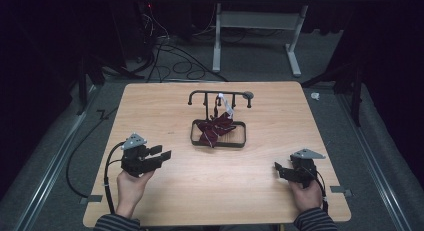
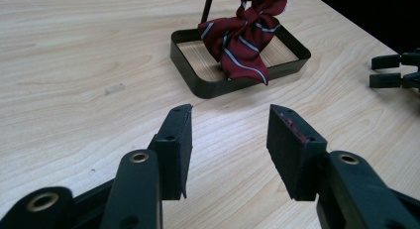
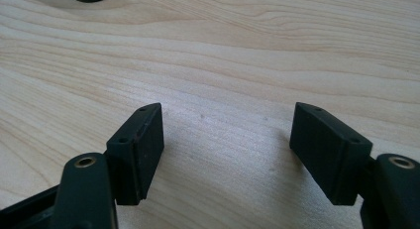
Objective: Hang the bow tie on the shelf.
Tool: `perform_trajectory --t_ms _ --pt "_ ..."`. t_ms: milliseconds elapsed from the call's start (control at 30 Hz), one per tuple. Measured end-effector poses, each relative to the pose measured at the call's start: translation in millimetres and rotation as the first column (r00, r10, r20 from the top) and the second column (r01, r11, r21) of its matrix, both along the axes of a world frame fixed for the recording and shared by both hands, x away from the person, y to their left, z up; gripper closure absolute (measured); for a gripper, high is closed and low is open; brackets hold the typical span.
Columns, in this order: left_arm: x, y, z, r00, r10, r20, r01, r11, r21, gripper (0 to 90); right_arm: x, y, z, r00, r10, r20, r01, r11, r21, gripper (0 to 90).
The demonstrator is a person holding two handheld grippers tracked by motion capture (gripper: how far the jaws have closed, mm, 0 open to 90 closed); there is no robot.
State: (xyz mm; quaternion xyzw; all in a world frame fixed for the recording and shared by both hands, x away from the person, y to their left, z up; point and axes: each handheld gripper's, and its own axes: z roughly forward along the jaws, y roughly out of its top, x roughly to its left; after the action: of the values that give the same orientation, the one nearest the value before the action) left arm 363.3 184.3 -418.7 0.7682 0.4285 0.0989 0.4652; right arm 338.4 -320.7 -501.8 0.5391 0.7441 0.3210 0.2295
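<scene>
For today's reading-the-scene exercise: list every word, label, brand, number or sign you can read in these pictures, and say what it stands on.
None can be read.
The striped tie, the black tray, the rack and the table carry no lettering.
Left gripper and right gripper, both open: no markings.
The white tag by the tie is too small to read.

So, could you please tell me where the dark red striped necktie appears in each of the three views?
High view: the dark red striped necktie hangs mid-table, from the black metal stand into its black rectangular tray.
Left gripper view: top centre, draped into the same tray.
Right gripper view: no necktie here.
Shared landmark: the light wooden table.
</scene>
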Motion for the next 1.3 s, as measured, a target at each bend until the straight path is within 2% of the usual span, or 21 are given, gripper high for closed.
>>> perform_trajectory --t_ms 267,367,533,667,967,1167,1300 --pt "-0.8 0.8 -7.5 0.9998 -0.011 -0.018 0.011 0.9999 0.006 51.3 0.0 0.0 0.0 1.0000 0.000 0.000 0.000 1.0000 0.000 30.3" --pt "-0.7 -0.6 -10.0 0.9997 -0.009 -0.022 0.010 0.9996 0.026 50.8 0.0 0.0 0.0 1.0000 0.000 0.000 0.000 1.0000 0.000 30.3" --pt "0.0 -0.9 -15.4 0.9995 -0.005 -0.032 0.006 0.9995 0.031 50.8 0.0 0.0 0.0 1.0000 0.000 0.000 0.000 1.0000 0.000 30.2" --pt "0.3 -0.4 -21.8 0.9991 0.010 -0.041 -0.008 0.9987 0.050 50.8 0.0 0.0 0.0 1.0000 0.000 0.000 0.000 1.0000 -0.001 30.2" --pt "1.7 3.0 -35.4 0.9964 0.062 -0.057 -0.059 0.9965 0.060 50.6 0.0 0.2 0.0 1.0000 0.000 0.001 0.000 1.0000 -0.002 30.3" --pt "3.4 3.6 -42.3 0.9947 0.088 -0.054 -0.083 0.9926 0.089 50.4 0.1 0.2 -0.1 1.0000 0.000 0.002 0.000 1.0000 -0.002 30.3" --pt "5.7 2.4 -47.6 0.9938 0.101 -0.047 -0.095 0.9878 0.124 50.4 0.0 0.1 0.0 1.0000 0.000 0.001 0.000 1.0000 -0.002 30.2"
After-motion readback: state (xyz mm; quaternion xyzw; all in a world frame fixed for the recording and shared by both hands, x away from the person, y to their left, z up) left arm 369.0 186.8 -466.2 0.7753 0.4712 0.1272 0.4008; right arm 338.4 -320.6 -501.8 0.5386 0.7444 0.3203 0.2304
